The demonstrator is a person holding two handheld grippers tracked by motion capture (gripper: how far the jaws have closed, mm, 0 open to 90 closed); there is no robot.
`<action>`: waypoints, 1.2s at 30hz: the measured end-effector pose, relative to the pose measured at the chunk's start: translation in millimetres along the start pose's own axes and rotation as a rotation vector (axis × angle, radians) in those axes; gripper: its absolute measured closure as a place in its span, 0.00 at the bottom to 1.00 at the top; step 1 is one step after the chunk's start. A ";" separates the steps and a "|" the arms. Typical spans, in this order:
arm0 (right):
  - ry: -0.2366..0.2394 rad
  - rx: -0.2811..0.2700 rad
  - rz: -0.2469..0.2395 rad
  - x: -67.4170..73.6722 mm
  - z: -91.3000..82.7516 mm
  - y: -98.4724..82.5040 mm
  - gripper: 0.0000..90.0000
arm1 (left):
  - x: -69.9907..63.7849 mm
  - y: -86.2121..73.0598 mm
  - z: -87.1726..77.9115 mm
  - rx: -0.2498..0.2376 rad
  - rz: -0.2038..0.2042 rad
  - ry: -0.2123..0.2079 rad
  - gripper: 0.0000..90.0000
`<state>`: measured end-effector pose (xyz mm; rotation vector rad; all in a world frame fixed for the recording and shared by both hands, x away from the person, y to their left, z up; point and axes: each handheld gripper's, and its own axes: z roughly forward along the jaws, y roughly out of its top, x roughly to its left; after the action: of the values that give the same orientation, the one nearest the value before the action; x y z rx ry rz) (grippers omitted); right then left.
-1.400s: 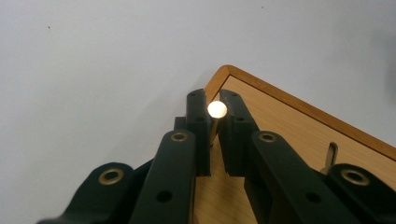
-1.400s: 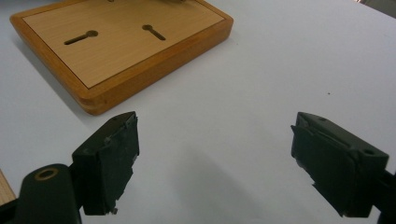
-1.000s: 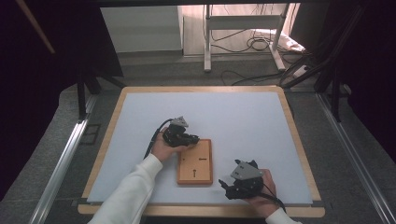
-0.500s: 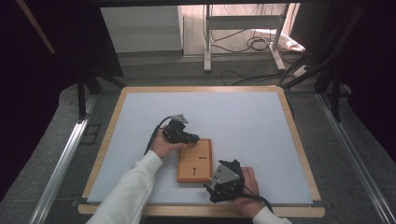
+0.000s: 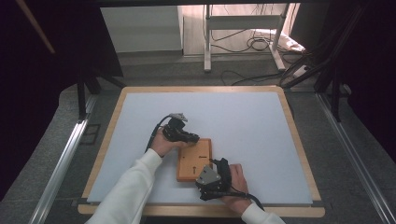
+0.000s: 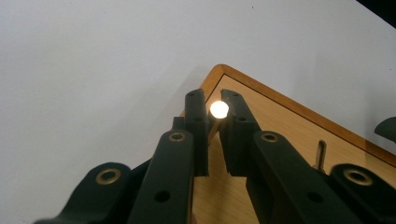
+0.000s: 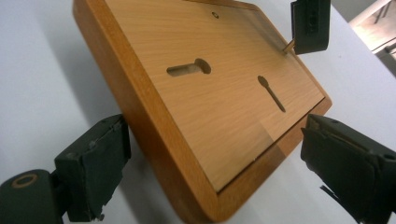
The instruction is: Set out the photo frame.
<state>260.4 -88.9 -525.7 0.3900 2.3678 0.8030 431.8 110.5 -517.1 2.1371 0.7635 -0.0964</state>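
Note:
A flat wooden board with shaped slots cut in its face lies on the white table top, near the front. My left gripper is at the board's far left corner, shut on a thin wooden peg with a pale round head. In the right gripper view the peg's tip meets the board near its far edge. My right gripper is at the board's near right side. Its jaws stand wide on either side of a board corner, with the fingers not pressing on it.
The white table top has a wooden rim, with bare room behind and to both sides of the board. Metal rails run along the table's sides. Cables and a stand's legs are on the floor beyond.
The right hand has slid its gripper left along the front of the table until its jaws straddle the board's corner. The left gripper has stayed at the far corner.

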 end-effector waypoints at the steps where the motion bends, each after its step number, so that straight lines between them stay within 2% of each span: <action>1: -0.007 0.002 -0.003 0.2 1.0 0.6 0.10 | -0.4 0.3 0.3 -0.002 -0.006 0.000 0.92; 6: -0.044 0.010 -0.026 1.1 5.7 2.8 0.10 | -0.2 0.7 0.5 -0.004 -0.016 0.003 0.92; 12: -0.082 -0.011 -0.082 2.9 3.3 7.9 0.12 | -3.5 1.4 0.7 -0.002 0.001 0.038 0.93; 15: -0.093 -0.024 -0.088 3.5 1.4 10.0 0.15 | -4.4 1.6 0.2 0.000 0.012 0.049 0.93; 17: -0.098 -0.043 -0.090 1.7 -1.6 12.1 0.18 | -5.4 1.9 0.8 -0.007 0.009 0.060 0.93; 25: -0.078 -0.043 -0.119 -1.5 -4.4 17.4 0.31 | -4.4 1.7 0.7 -0.005 0.007 0.070 0.93; 32: -0.074 -0.064 -0.106 -6.5 -10.2 20.8 0.42 | -4.2 1.4 0.7 -0.011 -0.001 0.083 0.89; 36: -0.090 -0.082 -0.091 -11.2 -14.1 21.1 0.48 | -4.5 -0.4 -3.7 -0.026 -0.009 0.087 0.79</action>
<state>261.9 -83.9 -498.5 0.2764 2.2444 0.8196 427.3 111.2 -513.5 2.1251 0.8204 0.0024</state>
